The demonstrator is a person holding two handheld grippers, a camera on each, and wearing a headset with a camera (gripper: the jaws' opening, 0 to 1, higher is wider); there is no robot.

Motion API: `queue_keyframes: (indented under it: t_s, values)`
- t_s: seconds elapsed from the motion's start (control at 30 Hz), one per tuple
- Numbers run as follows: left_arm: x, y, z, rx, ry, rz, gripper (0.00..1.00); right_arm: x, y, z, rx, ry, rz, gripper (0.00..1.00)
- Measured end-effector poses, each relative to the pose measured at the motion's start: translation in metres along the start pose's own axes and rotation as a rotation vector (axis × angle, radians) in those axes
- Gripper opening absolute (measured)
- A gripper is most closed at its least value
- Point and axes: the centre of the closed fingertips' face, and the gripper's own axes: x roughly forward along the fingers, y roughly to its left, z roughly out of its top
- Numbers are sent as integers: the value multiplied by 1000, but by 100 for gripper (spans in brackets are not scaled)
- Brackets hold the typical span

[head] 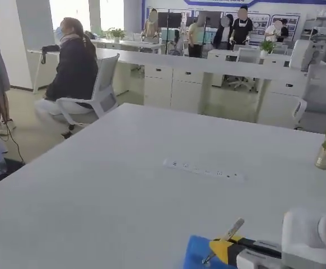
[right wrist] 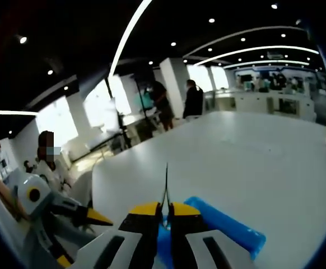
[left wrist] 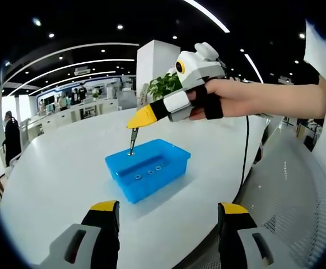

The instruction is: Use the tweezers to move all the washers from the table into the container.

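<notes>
Your right gripper clamps the metal tweezers over the blue plastic container at 12 o'clock from your wide-open, empty left gripper; the small washers inside look light and slippery, so pinch a rim.

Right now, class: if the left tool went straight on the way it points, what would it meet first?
The left tool would most likely meet the blue container on the white table, ahead between its open jaws. The right tool, holding tweezers, hangs above it; depth is hard to judge.
</notes>
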Motion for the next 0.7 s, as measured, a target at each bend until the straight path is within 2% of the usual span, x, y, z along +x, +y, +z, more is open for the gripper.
queue_keyframes:
  t_s: [0.1,0.13,0.2,0.33,0.47,0.7]
  values:
    - [0,2,0,-3,1,9,71,2,-6,-3,23,15,-39,3]
    - [0,2,-1,-4,4,10,71,3,-7,-3,51,15,-42,3]
    - [0,2,-3,8,17,12,70,6,-10,-5,60,24,-42,3]
    - [0,2,-4,4,16,5,69,15,-9,-9,48,46,-32,3]
    - [0,2,-4,1,14,1,68,21,-13,-12,27,67,-50,3]
    - [0,3,-3,5,8,2,68,26,-16,-32,-9,140,-57,3]
